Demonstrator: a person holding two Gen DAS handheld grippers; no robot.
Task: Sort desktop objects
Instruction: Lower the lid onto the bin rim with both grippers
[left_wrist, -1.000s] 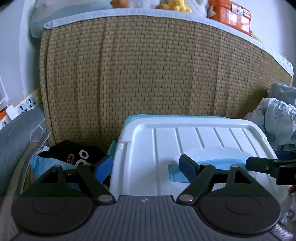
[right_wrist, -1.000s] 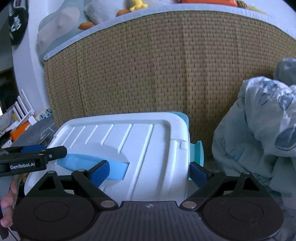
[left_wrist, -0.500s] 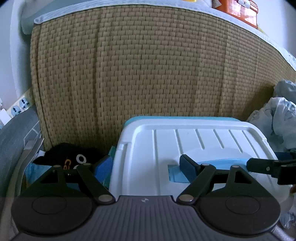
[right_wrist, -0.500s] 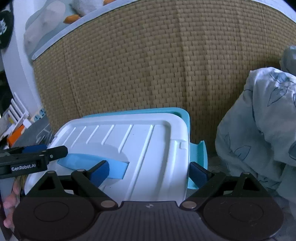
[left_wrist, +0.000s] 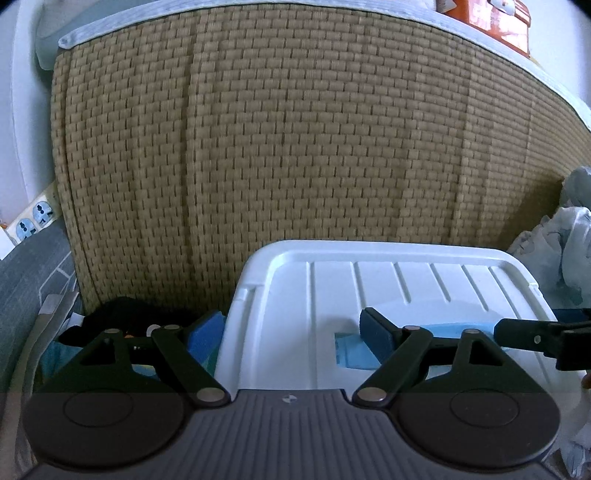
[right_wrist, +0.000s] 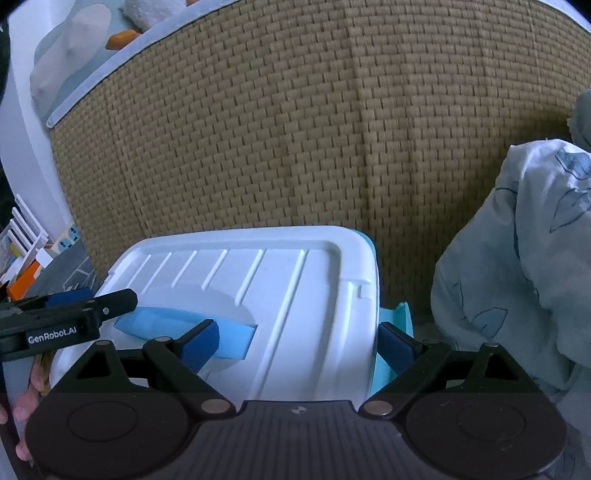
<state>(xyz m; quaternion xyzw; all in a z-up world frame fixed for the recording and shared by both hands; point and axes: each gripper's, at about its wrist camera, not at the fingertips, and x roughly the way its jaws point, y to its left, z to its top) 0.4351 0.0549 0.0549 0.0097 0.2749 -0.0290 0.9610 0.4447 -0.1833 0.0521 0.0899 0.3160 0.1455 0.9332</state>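
A storage box with a white ribbed lid (left_wrist: 388, 291) and a light blue handle (left_wrist: 354, 350) set in the lid fills the lower middle of both views; it also shows in the right wrist view (right_wrist: 266, 291). My left gripper (left_wrist: 291, 334) is open, its jaws straddling the lid's left end: one finger outside the left edge, the other on the handle recess. My right gripper (right_wrist: 299, 347) is open and straddles the lid's right end in the same way. The box's teal body (right_wrist: 393, 332) shows at the right edge.
A tall woven tan panel (left_wrist: 295, 147) stands close behind the box. A black item (left_wrist: 122, 317) lies in a gap left of the box. Crumpled pale blue fabric (right_wrist: 524, 258) lies right of it. Power sockets (left_wrist: 35, 218) sit at the far left.
Both views have tilted down and moved closer to the woven panel; the toys above it have left the frame. The teal box rim behind the lid is now hidden in the left view. Both grippers keep their spread.
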